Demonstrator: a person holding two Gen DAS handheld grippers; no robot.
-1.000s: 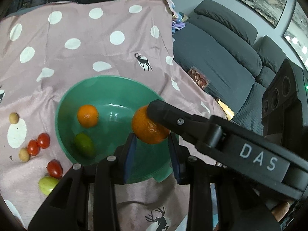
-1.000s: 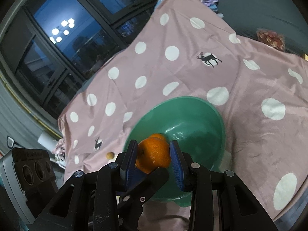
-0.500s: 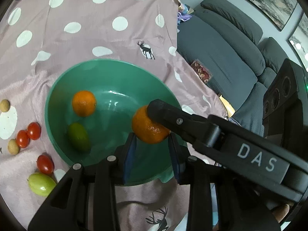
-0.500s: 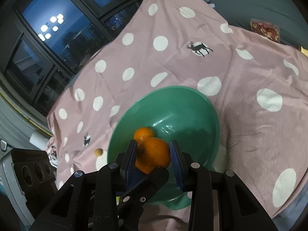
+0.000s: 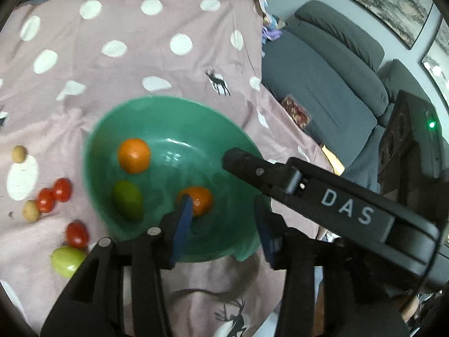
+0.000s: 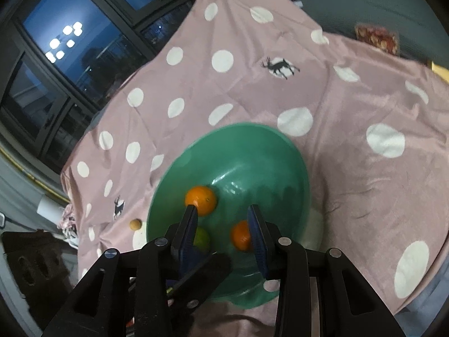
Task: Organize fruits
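Oranges point(image 5: 134, 155) and lime point(image 5: 127, 199) fill bowl point(image 5: 168, 106) — tomatoes point(image 5: 53, 195) outside; both claws point(image 5: 221, 219) point(image 6: 223, 231) spread, empty.

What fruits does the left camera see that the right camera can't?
Only the left wrist view shows three cherry tomatoes and a pale green fruit on the cloth, plus the grey sofa.

Only the right wrist view shows the dark window.

Both show the green bowl holding two oranges and a green fruit, a small tan fruit beside it, and the spotted cloth.
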